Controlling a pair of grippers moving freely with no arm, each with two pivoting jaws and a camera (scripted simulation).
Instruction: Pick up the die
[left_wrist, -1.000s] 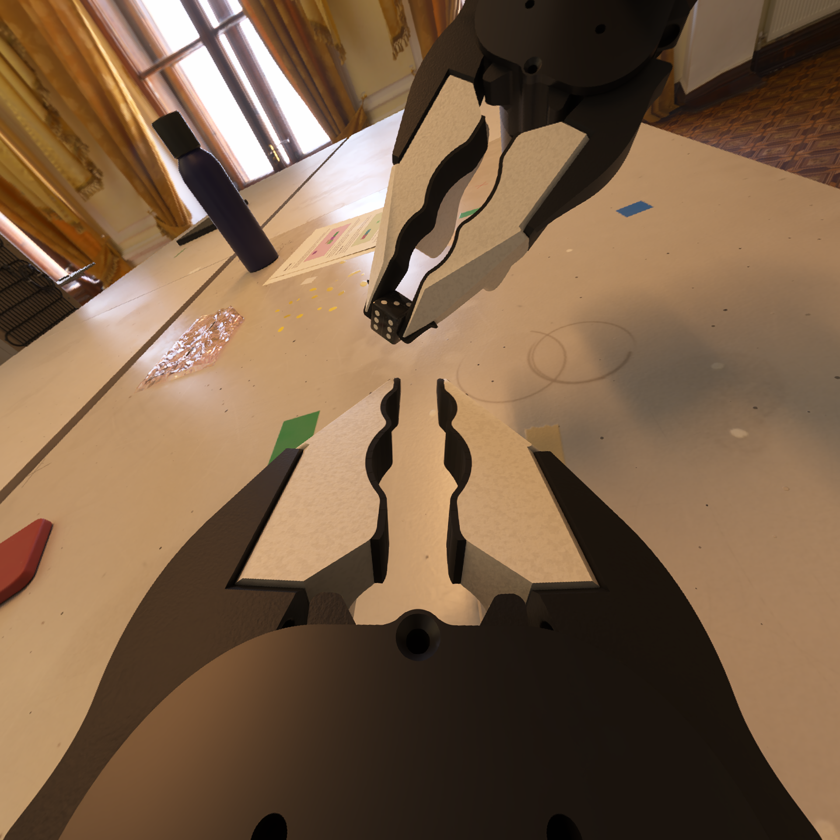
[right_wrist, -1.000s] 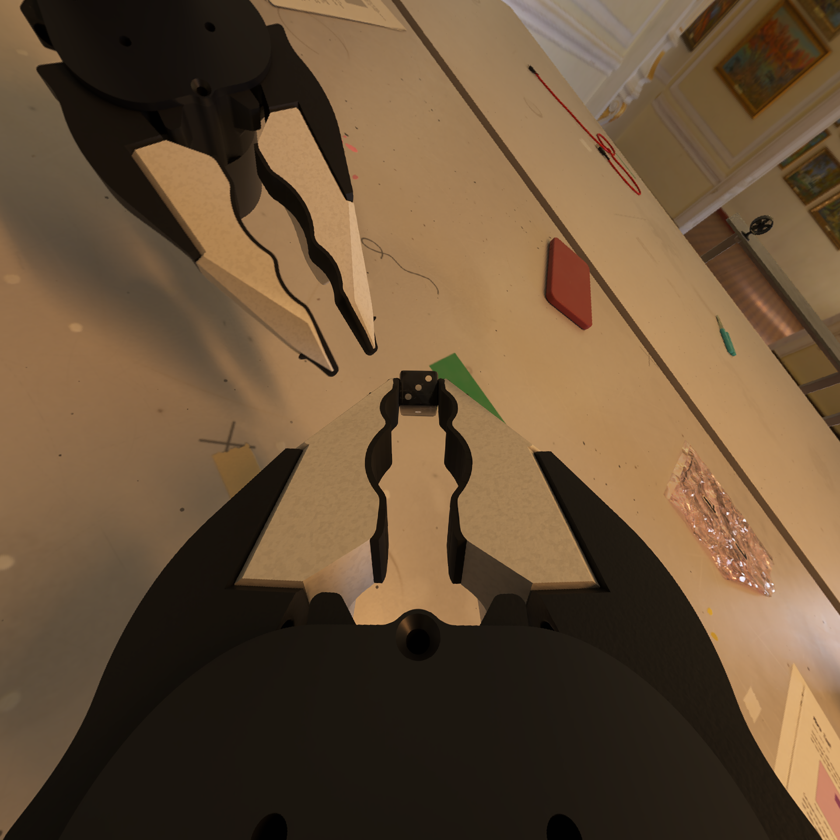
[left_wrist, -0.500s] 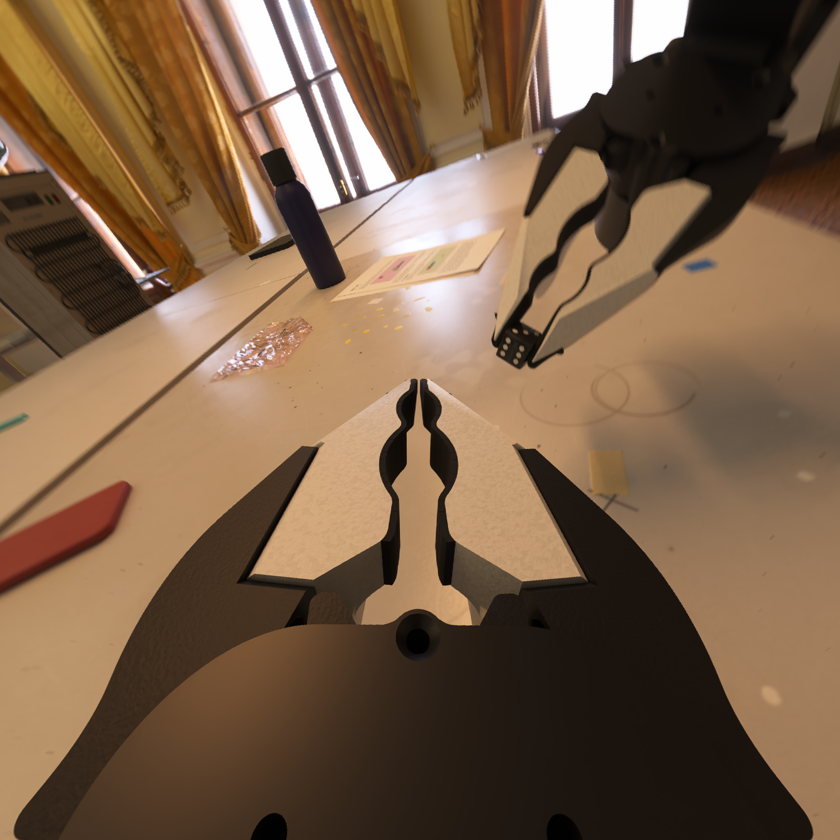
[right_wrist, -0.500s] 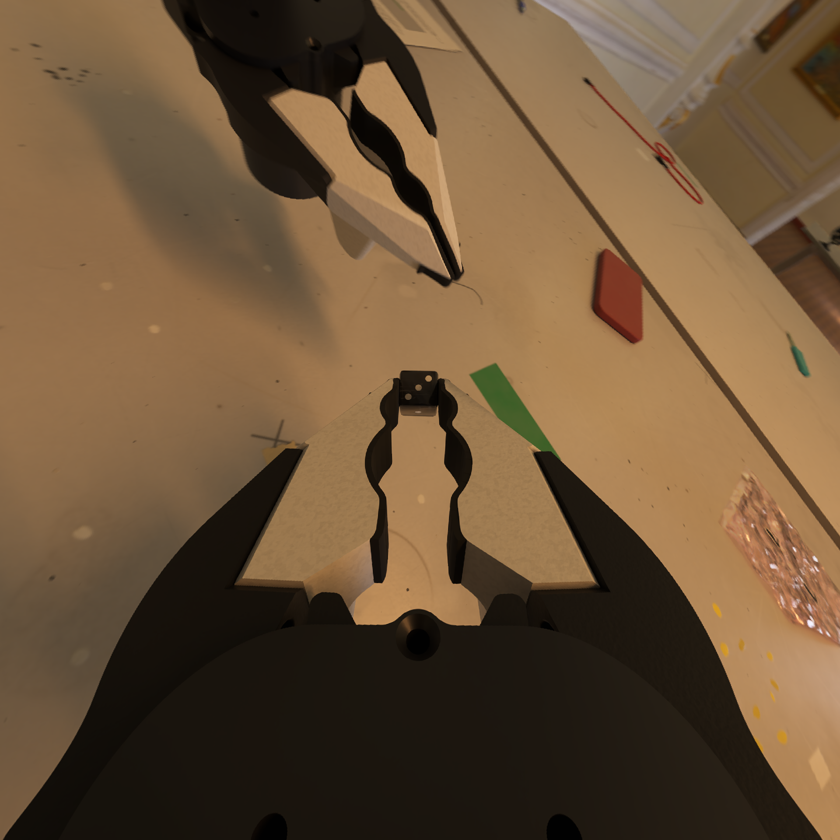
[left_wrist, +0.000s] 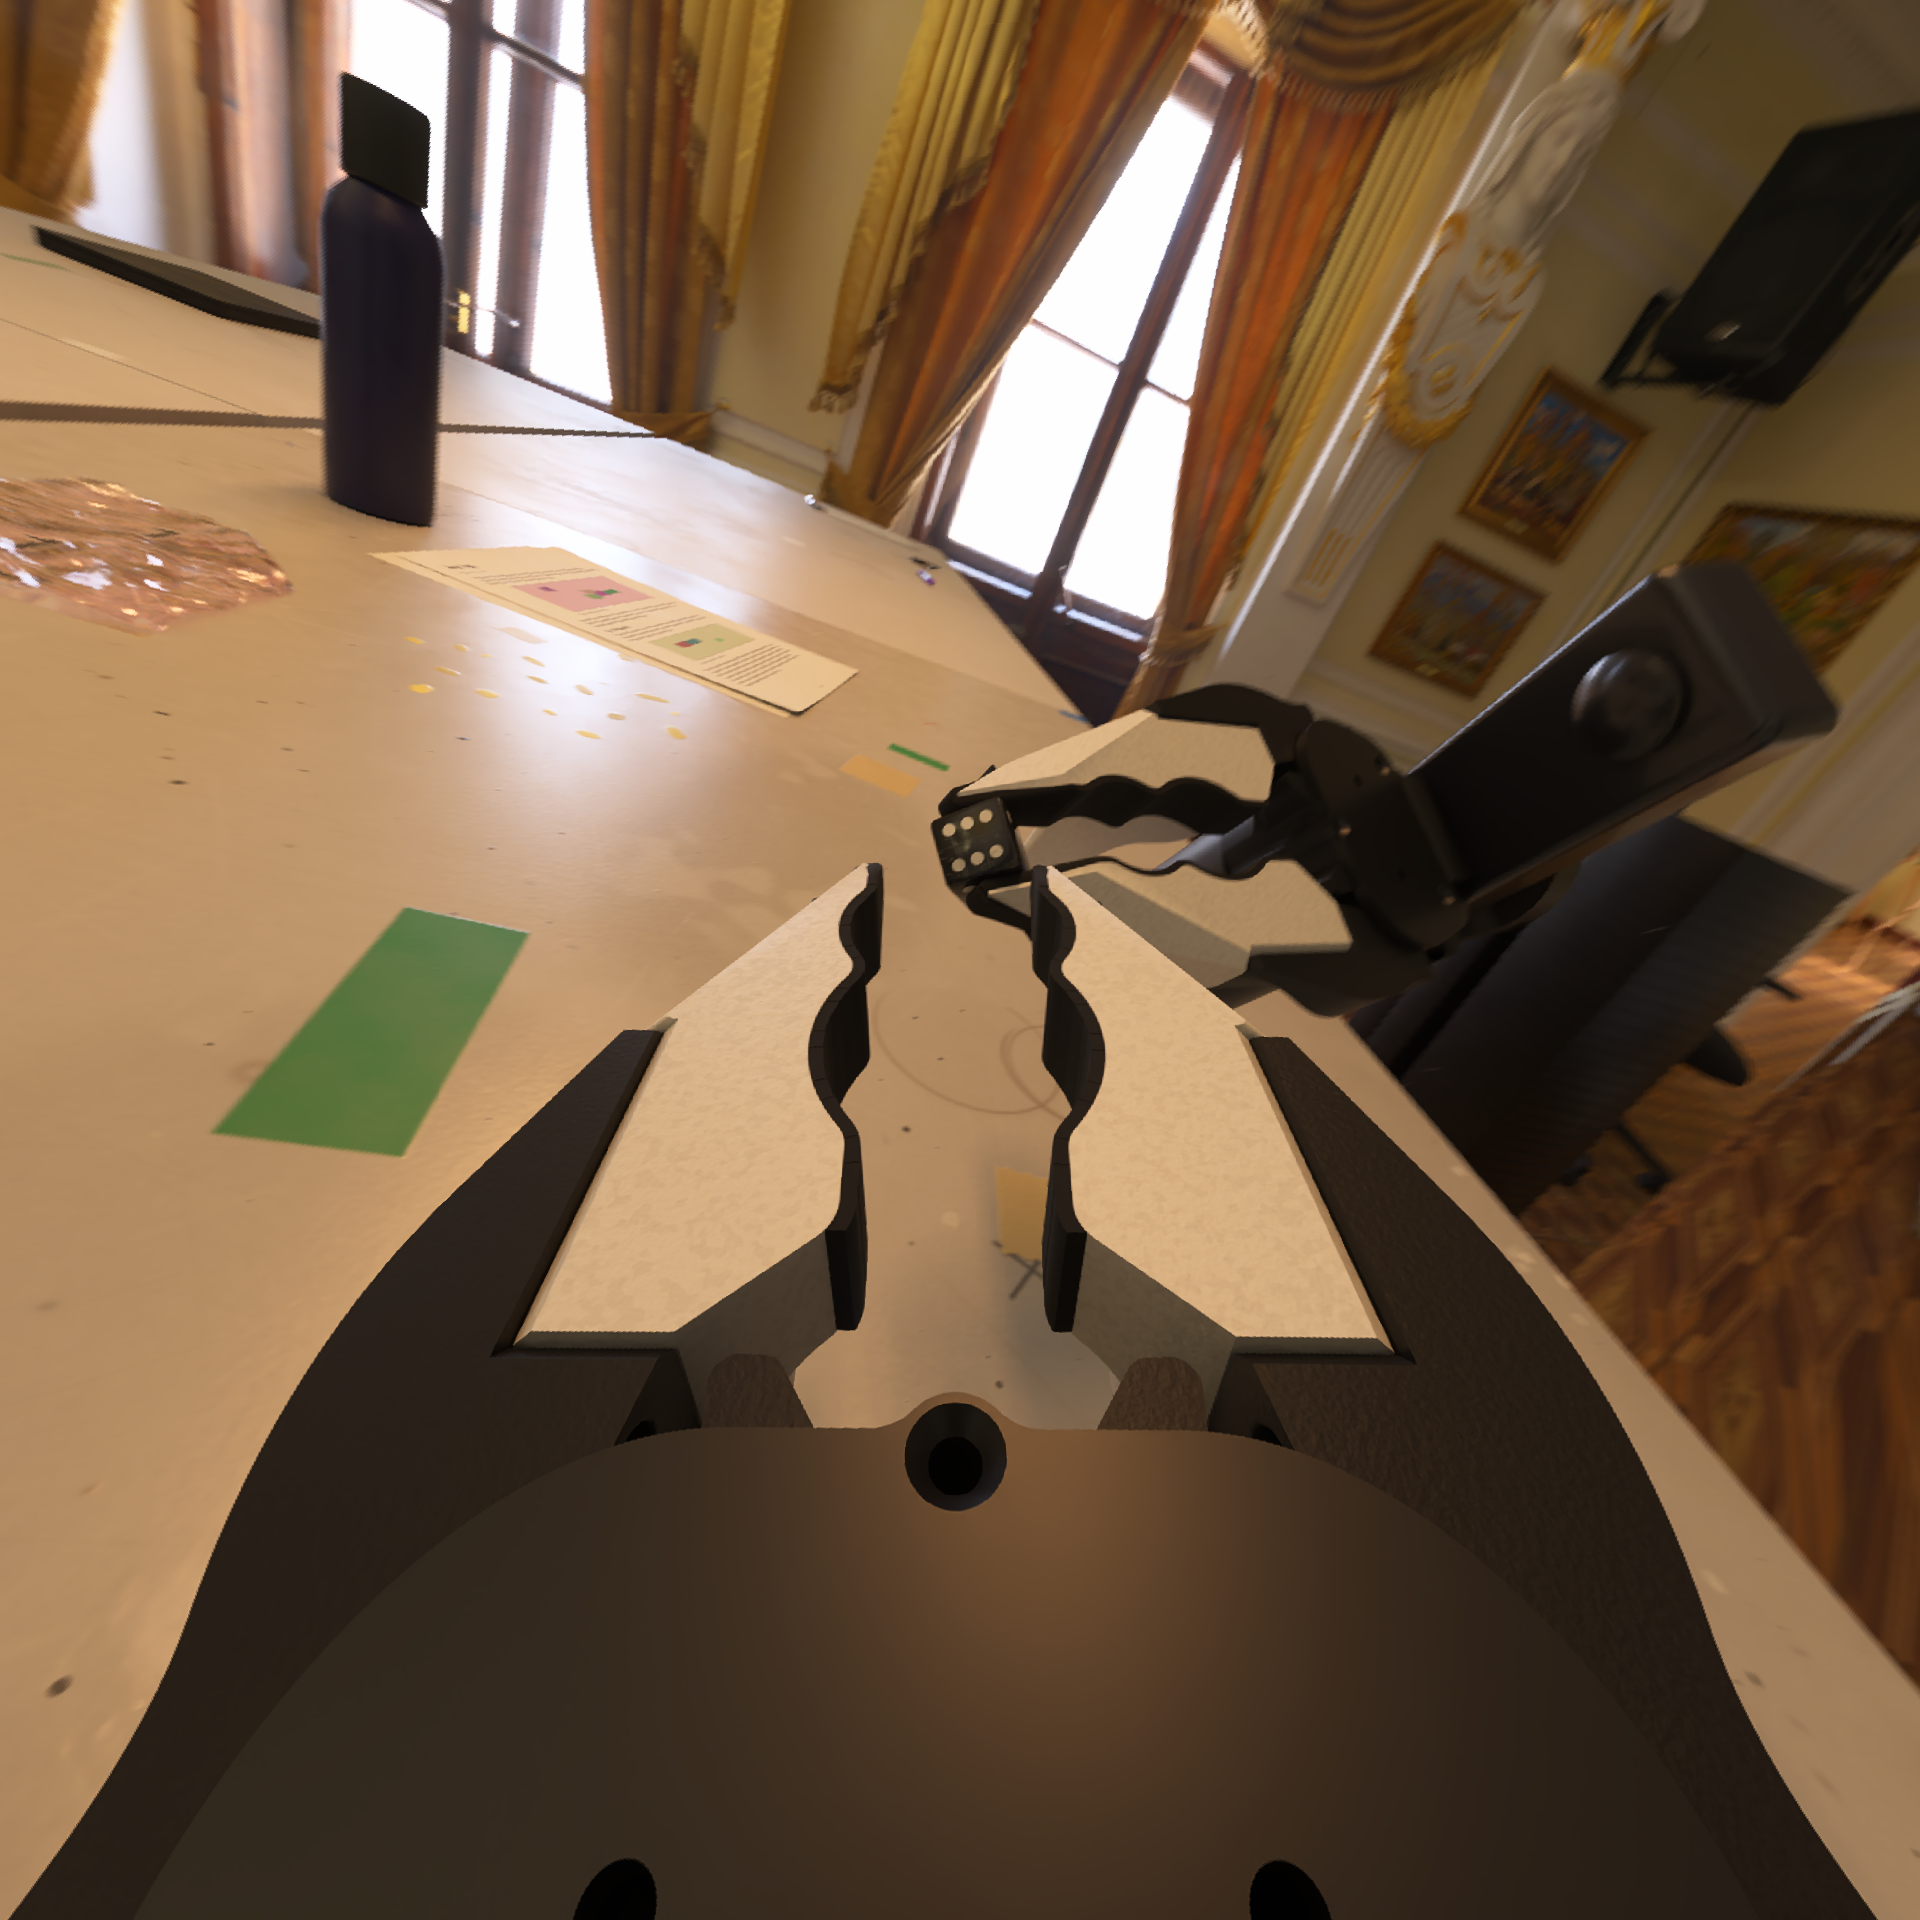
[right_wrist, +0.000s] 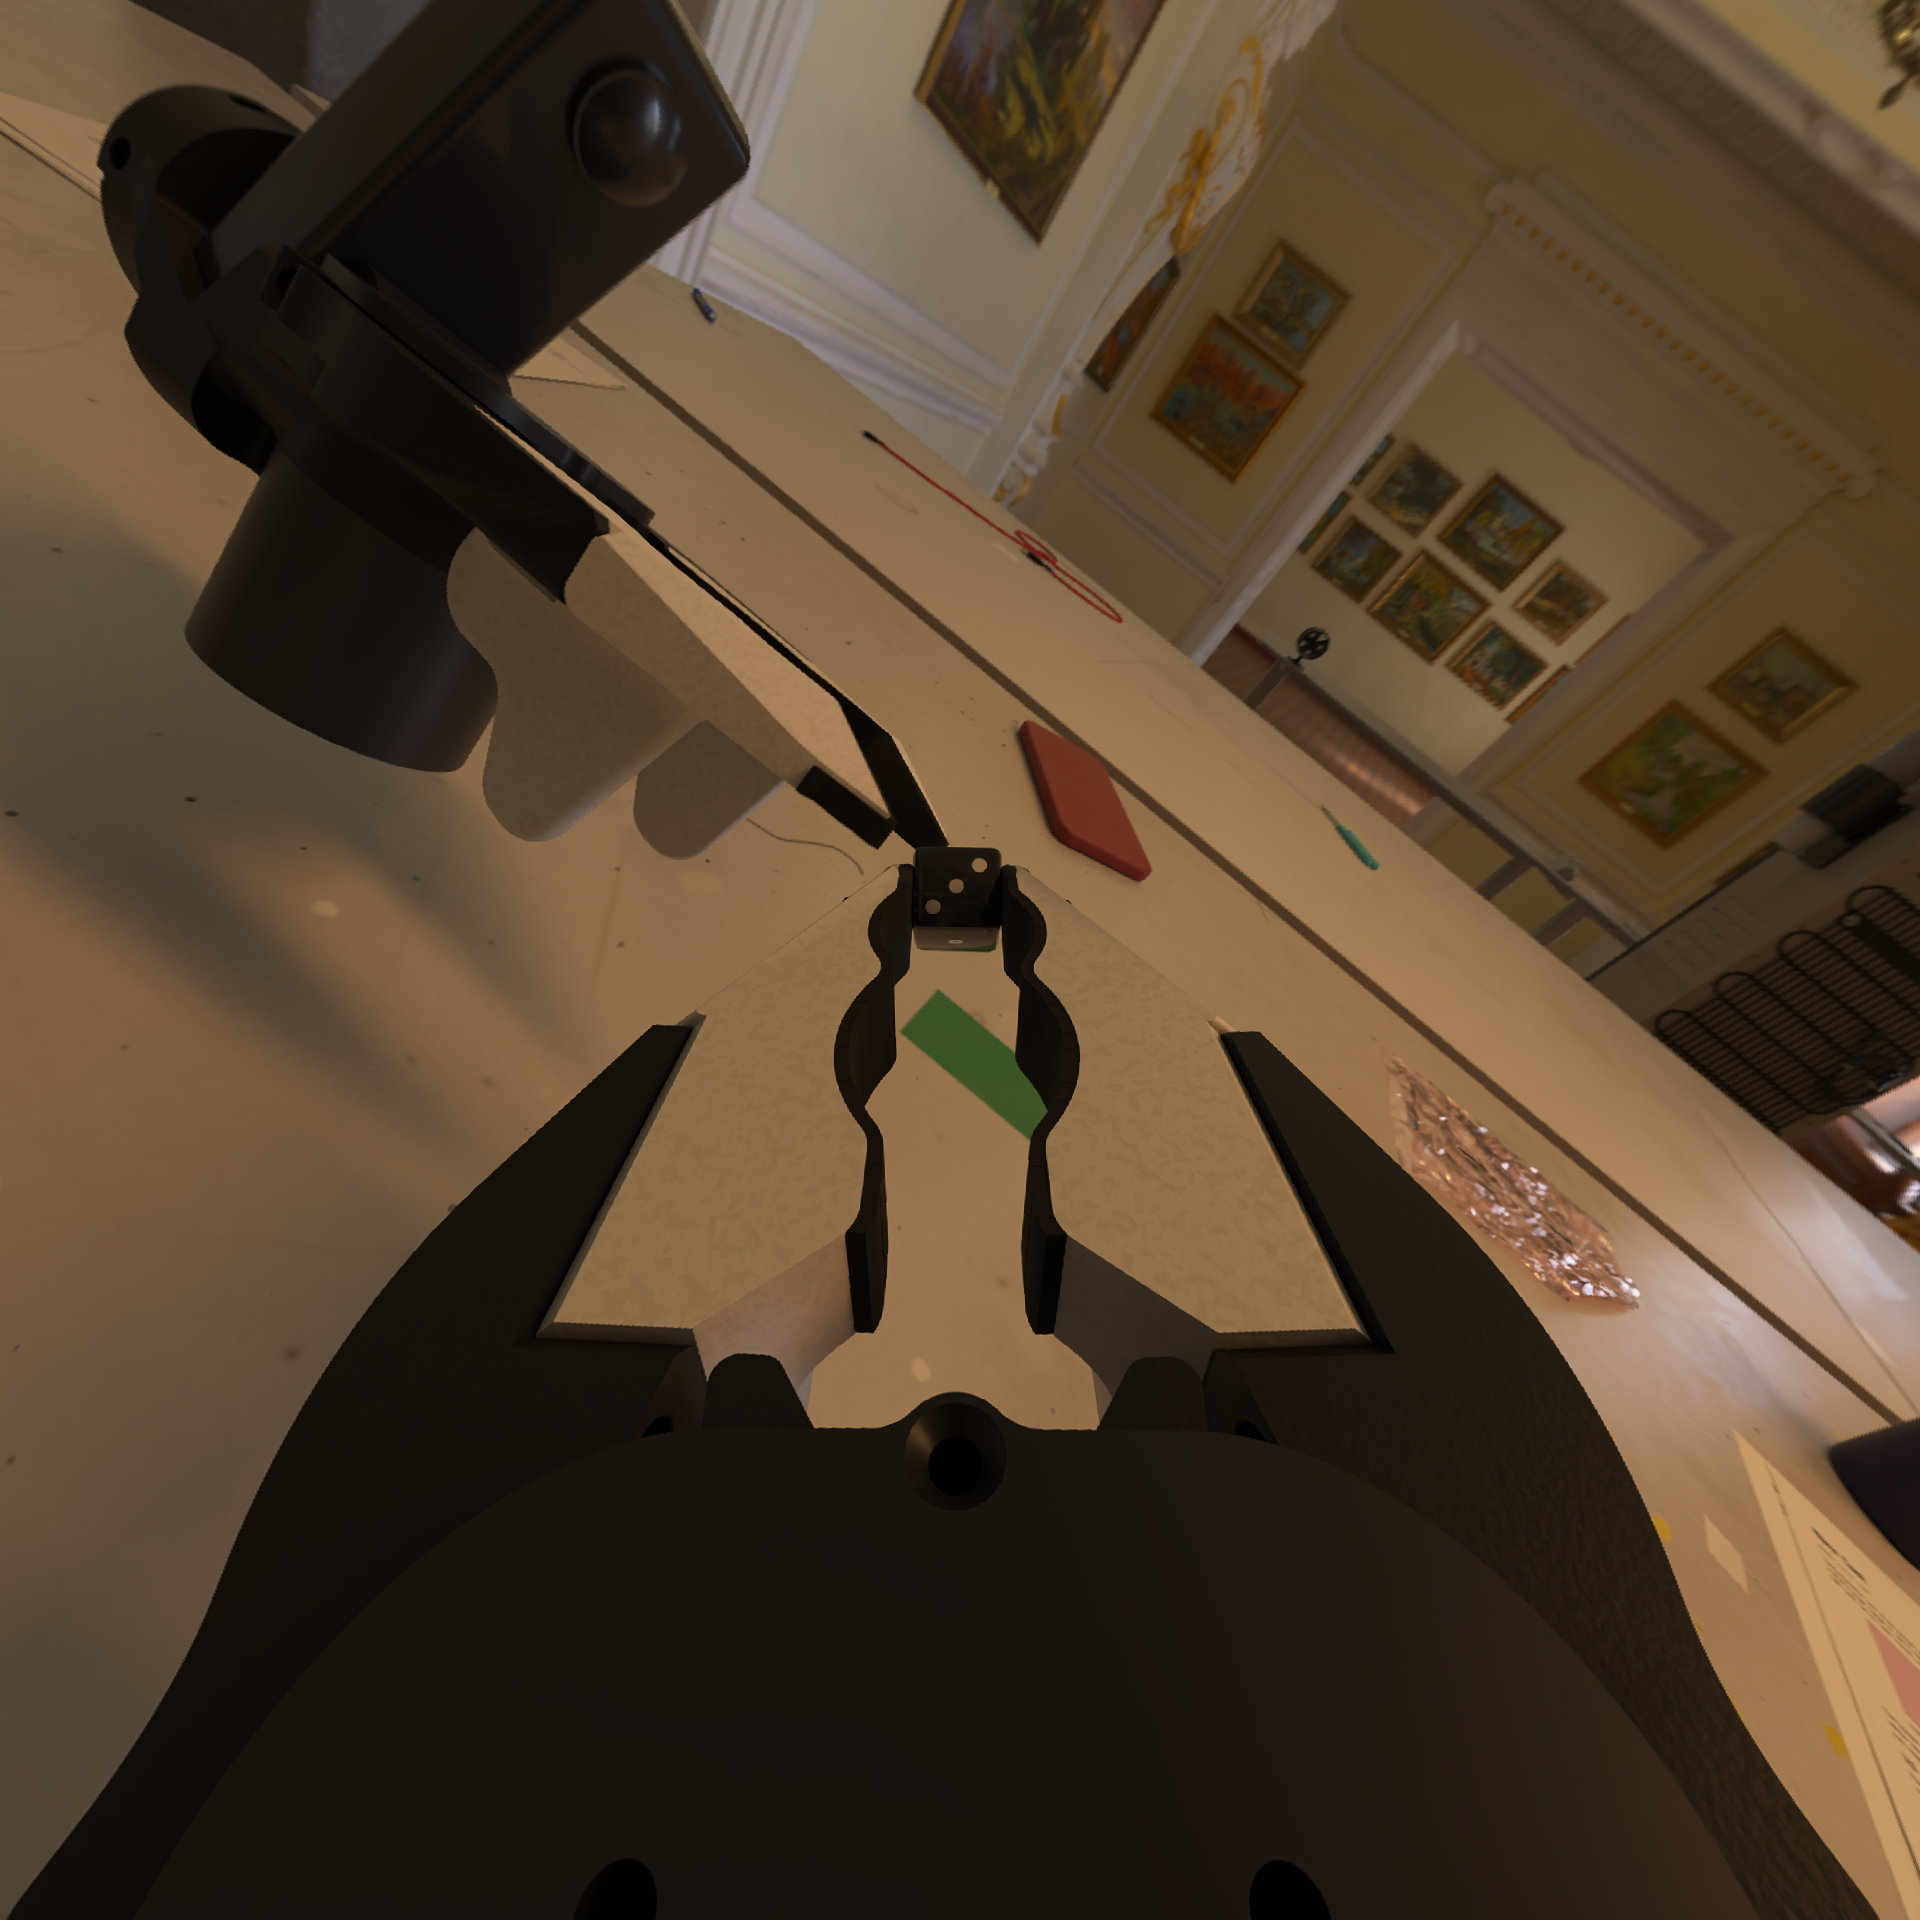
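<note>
Right gripper (right_wrist: 956, 894) clamps black die (right_wrist: 956, 891) at fingertips, clear above table (left_wrist: 312, 790) (lift apparently done). Left gripper (left_wrist: 956, 894) parted, empty, tips just beside die (left_wrist: 975, 840). Advice: keep squeeze steady; hold left gripper off die.

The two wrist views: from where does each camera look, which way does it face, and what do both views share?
Left wrist view: sits on the left gripper, faces along its open fingers over the table toward windows.
Right wrist view: sits on the right gripper, faces along its fingers, shut on the die, toward a picture wall.
Shared: die, green strip, each other's gripper.
</note>
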